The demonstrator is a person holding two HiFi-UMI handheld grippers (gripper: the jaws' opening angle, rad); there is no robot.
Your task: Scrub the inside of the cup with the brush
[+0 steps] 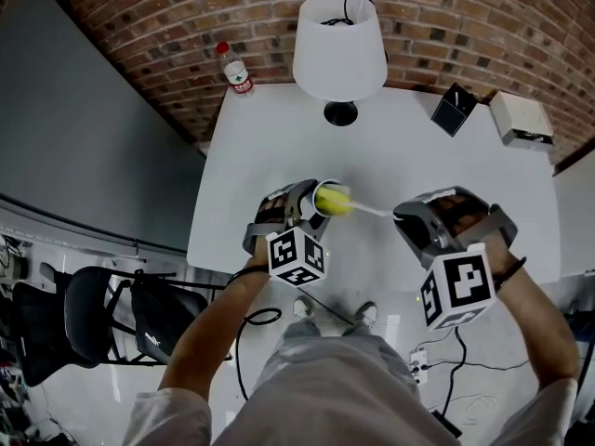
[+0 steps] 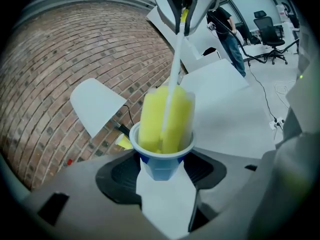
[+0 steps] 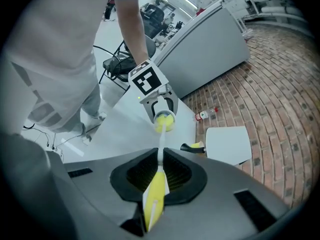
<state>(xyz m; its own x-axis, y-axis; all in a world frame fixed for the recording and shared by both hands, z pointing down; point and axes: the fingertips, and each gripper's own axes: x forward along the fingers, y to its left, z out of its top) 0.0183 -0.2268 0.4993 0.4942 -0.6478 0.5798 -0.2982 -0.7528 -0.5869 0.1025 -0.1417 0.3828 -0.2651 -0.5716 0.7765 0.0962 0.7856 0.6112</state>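
Observation:
My left gripper [image 1: 305, 214] is shut on a small cup [image 2: 162, 156] with a white rim and blue wall, held tilted above the white table [image 1: 279, 147]. A brush with a yellow sponge head [image 2: 165, 119] and a thin white stem [image 2: 175, 59] sits with its head inside the cup [image 1: 327, 199]. My right gripper [image 3: 159, 176] is shut on the brush's yellow handle [image 3: 156, 196]. In the right gripper view the cup [image 3: 165, 120] shows ahead in the left gripper [image 3: 159, 106], with the sponge filling its mouth. In the head view the right gripper [image 1: 405, 219] is to the right of the cup.
A white lamp [image 1: 339, 45] with a black base stands at the table's far middle. A water bottle [image 1: 235, 68] is at the far left corner, a black box [image 1: 454, 109] and a white box [image 1: 521, 117] at the far right. A black chair [image 1: 93, 319] stands left of the table.

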